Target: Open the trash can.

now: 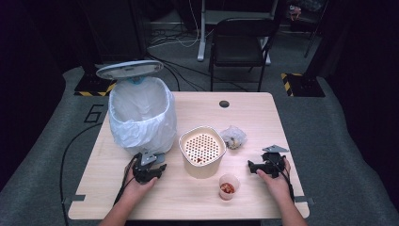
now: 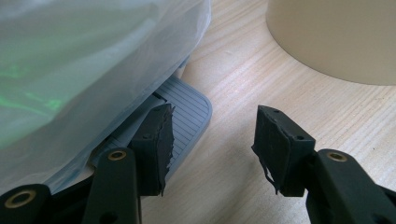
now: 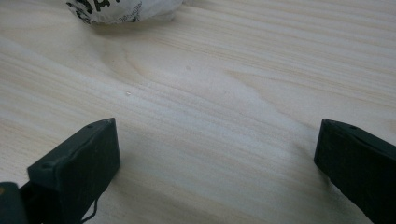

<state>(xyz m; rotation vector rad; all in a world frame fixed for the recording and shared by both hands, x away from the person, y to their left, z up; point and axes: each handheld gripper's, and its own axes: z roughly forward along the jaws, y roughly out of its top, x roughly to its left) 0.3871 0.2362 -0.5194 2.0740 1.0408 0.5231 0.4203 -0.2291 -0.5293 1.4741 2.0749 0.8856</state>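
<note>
A pedal bin (image 1: pixel 141 115) lined with a white bag stands at the table's left with its lid (image 1: pixel 129 69) raised. My left gripper (image 1: pixel 157 170) lies low on the table just in front of it. In the left gripper view the jaws (image 2: pixel 215 116) stand apart with nothing between them, and the left one is beside the bin's grey ribbed pedal (image 2: pixel 187 109). My right gripper (image 1: pixel 251 165) rests at the right of the table, open wide over bare wood (image 3: pixel 217 123). A crumpled wrapper (image 1: pixel 233 137) lies beyond it, its edge at the top of the right gripper view (image 3: pixel 121 9).
A cream pot (image 1: pixel 202 150) with a perforated insert stands mid-table, and its wall shows in the left gripper view (image 2: pixel 336 37). A small clear cup (image 1: pixel 228 187) with red contents sits near the front edge. A black chair (image 1: pixel 237 42) stands behind the wooden table (image 1: pixel 263 117).
</note>
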